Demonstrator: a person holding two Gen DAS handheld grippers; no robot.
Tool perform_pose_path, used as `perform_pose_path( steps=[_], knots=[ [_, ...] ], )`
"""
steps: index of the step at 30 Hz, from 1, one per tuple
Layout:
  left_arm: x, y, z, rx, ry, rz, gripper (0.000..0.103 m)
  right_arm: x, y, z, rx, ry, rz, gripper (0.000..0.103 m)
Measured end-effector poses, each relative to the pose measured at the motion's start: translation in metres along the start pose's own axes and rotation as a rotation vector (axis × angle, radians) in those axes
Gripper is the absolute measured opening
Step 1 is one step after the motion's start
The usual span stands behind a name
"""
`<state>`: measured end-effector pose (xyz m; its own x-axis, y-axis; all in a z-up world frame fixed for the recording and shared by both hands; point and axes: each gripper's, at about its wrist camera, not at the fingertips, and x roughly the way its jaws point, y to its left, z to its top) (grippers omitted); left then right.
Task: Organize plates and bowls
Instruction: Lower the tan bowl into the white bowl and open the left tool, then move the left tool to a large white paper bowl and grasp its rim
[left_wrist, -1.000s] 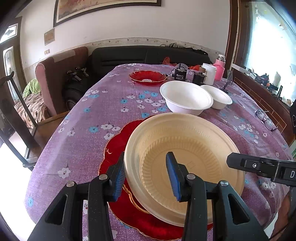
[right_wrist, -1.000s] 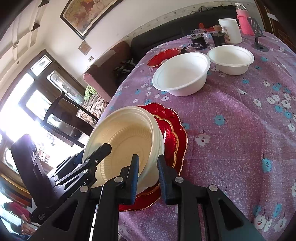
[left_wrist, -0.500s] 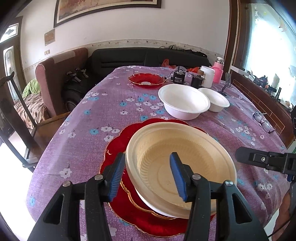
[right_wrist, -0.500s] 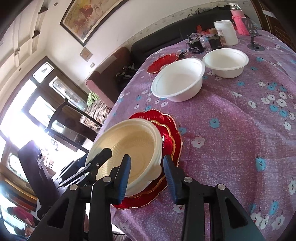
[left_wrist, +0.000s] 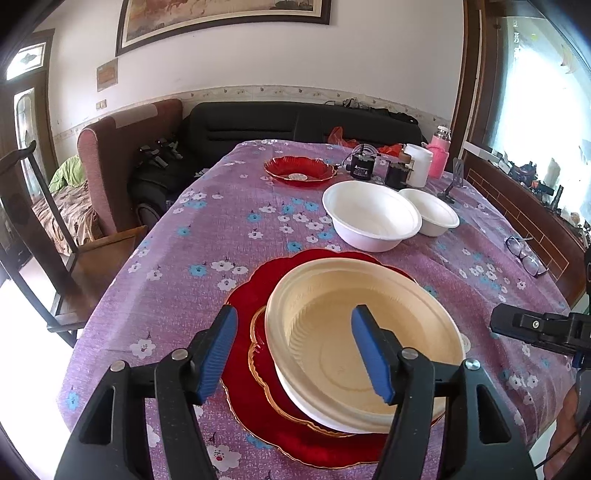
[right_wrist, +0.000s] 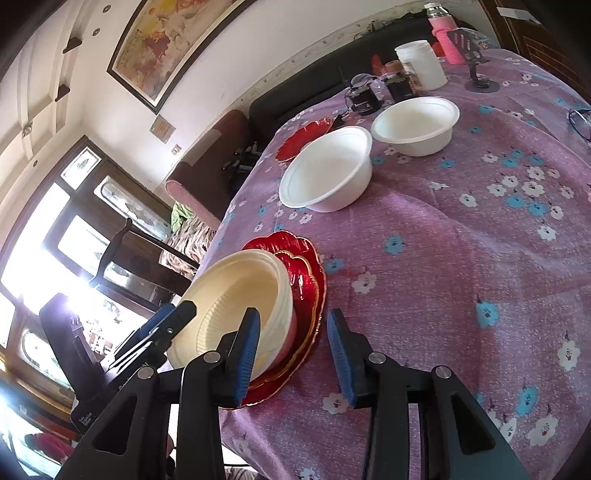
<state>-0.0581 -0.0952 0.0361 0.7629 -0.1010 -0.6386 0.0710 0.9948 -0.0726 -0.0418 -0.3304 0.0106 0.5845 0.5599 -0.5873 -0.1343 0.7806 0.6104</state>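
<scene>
Because the cream bowl (left_wrist: 364, 343) sits off-centre on the red plates, leaning toward the near table edge, the biggest worry I can see is that stack sliding or tipping if either tool clips it on the way out. The purple flowered tablecloth (left_wrist: 229, 236) could drag with it, since the large red plate (left_wrist: 255, 417) reaches close to the near edge. The left gripper (left_wrist: 291, 350) is let go and its jaws are opening: the bowl's near-left rim lies between the blue pads, which stand clear of it, so a careless lift could hook that rim. The right gripper (right_wrist: 291, 354) has also let go, with the bowl's rim and the plates' edge lying between its parted pads, untouched as far as I can tell. A smaller scalloped red plate (left_wrist: 260, 343) lies between the large one and the bowl, so three pieces are nested there, and the bowl looks empty. Farther back, the large white bowl (left_wrist: 371, 219) and the small white bowl (left_wrist: 430, 210) stand touching, both empty, not yet stacked. Beyond them a lone red dish (left_wrist: 298, 170) holds only a pale patch at its centre, which I cannot identify.
</scene>
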Motion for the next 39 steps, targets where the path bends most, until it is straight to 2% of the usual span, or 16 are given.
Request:
perform_pose_path(
  steps=[13, 30, 33, 39],
  knots=[
    [-0.009, -0.008, 0.002, 0.008, -0.017, 0.001, 0.072, -0.025, -0.018, -0.001, 0.044, -0.048, 0.008, 0.045],
    [-0.036, -0.016, 0.014, 0.059, -0.062, -0.003, 0.073, -0.037, -0.022, -0.005, 0.056, -0.061, 0.02, 0.046],
    [-0.038, -0.017, 0.022, 0.074, -0.04, -0.033, 0.073, -0.039, -0.025, -0.004, 0.058, -0.067, 0.02, 0.047],
    [-0.029, -0.015, 0.049, 0.089, 0.083, -0.15, 0.073, -0.044, -0.032, 0.003, 0.06, -0.077, 0.003, 0.048]
  ],
)
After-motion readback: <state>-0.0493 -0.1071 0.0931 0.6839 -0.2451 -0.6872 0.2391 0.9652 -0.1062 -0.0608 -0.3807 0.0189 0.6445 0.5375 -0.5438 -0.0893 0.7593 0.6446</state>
